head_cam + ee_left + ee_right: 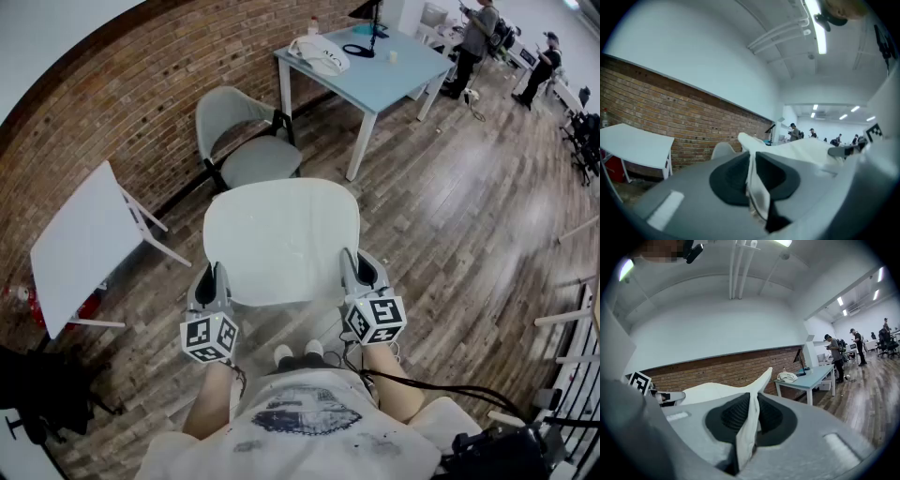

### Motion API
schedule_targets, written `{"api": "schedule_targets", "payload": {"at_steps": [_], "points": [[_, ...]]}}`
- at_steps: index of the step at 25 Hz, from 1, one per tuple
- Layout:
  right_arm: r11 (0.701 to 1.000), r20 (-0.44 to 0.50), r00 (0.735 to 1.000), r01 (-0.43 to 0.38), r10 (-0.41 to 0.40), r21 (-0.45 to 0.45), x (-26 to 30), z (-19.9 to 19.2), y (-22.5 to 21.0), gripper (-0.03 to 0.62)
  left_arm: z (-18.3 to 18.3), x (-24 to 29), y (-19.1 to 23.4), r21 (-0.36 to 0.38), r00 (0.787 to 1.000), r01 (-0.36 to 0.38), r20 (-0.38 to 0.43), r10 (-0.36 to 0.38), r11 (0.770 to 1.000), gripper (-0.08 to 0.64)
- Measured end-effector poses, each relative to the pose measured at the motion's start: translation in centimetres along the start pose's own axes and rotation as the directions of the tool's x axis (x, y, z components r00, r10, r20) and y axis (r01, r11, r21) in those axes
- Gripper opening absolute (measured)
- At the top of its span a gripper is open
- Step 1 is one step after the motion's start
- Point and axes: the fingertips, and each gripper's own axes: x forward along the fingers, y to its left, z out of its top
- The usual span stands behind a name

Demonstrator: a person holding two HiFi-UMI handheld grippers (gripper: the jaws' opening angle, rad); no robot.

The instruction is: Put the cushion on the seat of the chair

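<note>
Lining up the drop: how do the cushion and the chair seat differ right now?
The cushion is off-white and pinched at its near edge by the left gripper and right gripper; the chair seat is grey and bare. The cushion is nearer the person, short of the chair seat. Both are rounded squares.

This is an open-plan office. Ahead of the left gripper's fingers [226, 286] runs a red-brown brick wall [141, 84]. A grey plastic shell chair [246, 141] and a pale blue rectangular table on white legs [375, 58] stand before it. Beyond the right gripper's fingers [350, 267], grey-brown wooden floorboards [450, 216] stretch to standing people [476, 37] among desks. Long white strip lights [818, 28] hang high above the fingers.
</note>
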Motion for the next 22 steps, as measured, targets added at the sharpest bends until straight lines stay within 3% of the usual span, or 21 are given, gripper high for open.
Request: {"api": "schedule_targets", "payload": {"at_steps": [15,22], "points": [[1.0,0.02,1.0,0.001,-0.002,0.027,-0.1,0.7,-3.3,0.04,0.1,2.0,-2.3,0.009,1.0,0.01,0.008,-0.01,1.0,0.032],[1.0,-0.001,1.0,-0.013,0.013,0.016,2.7,0.4,-5.2,0.041,-0.5,4.7,-2.7,0.002,1.0,0.001,0.003,-0.001,1.0,0.032]]}}
